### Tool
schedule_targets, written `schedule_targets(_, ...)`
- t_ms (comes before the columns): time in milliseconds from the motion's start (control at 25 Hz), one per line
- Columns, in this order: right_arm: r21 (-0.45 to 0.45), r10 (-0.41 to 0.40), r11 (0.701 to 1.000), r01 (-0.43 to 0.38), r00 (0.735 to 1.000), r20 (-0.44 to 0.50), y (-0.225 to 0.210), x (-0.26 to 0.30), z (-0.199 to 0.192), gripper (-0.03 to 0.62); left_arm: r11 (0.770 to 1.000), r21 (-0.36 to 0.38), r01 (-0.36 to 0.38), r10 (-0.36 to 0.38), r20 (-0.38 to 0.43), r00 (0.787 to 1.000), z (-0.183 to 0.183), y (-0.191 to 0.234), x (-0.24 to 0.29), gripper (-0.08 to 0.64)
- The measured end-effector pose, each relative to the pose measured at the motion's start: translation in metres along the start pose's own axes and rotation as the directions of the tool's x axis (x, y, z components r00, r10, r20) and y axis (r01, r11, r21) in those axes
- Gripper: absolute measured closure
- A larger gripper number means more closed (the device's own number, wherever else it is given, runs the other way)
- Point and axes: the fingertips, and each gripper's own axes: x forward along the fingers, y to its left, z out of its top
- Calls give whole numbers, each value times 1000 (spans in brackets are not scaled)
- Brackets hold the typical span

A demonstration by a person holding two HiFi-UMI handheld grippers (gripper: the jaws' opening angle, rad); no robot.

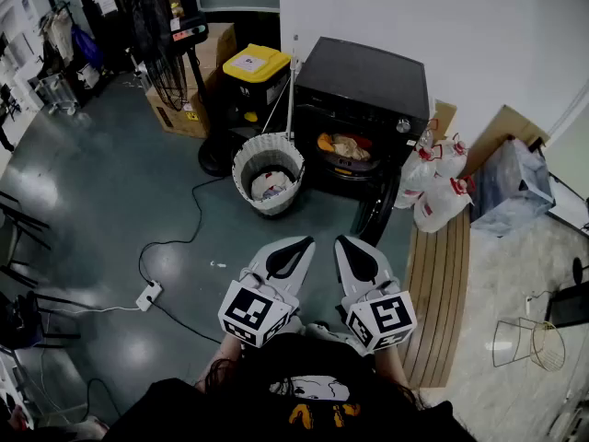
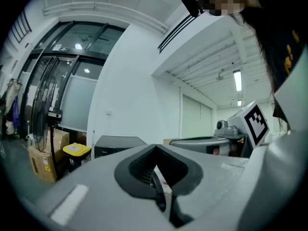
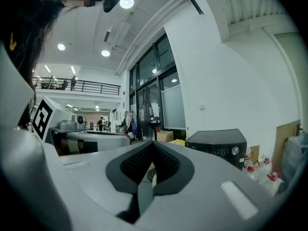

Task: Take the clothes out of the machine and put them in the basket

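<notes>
Your left gripper (image 1: 300, 244) and right gripper (image 1: 346, 242) are both closed on nothing; each gripper's own view shows its jaws pressed together with nothing between them.

The clothes (image 1: 345, 146), an orange and tan heap, lie inside the machine (image 1: 368, 81). Its door (image 1: 371, 215) hangs open toward you, so you can reach straight in. The basket (image 1: 241, 162) stands on the floor just beside the machine, to your left of it. I judge it close enough that a lift and a short swing would carry each piece across. A pale item (image 1: 270, 185) already lies in it. A cable (image 1: 189, 239) trails over the floor between you and the basket, so watch your step there.

You hold both grippers low and near your body, side by side, tips angled forward toward the machine, marker cubes (image 1: 253, 313) at your end. They are well apart from the clothes, so nothing is being taken yet. You would need to step in and open a gripper first.
</notes>
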Motion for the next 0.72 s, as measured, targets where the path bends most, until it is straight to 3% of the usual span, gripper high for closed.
schedule_targets(400, 16, -4, 1000, 4, 1000, 4, 8, 30, -2, 575, 1000, -1, 25, -25, -8, 1000, -1, 27, 2, 560)
schedule_targets(720, 48, -53, 997, 52, 999, 4, 10, 49, -10, 575, 999, 10, 46, -46, -8, 999, -3, 55, -3, 560)
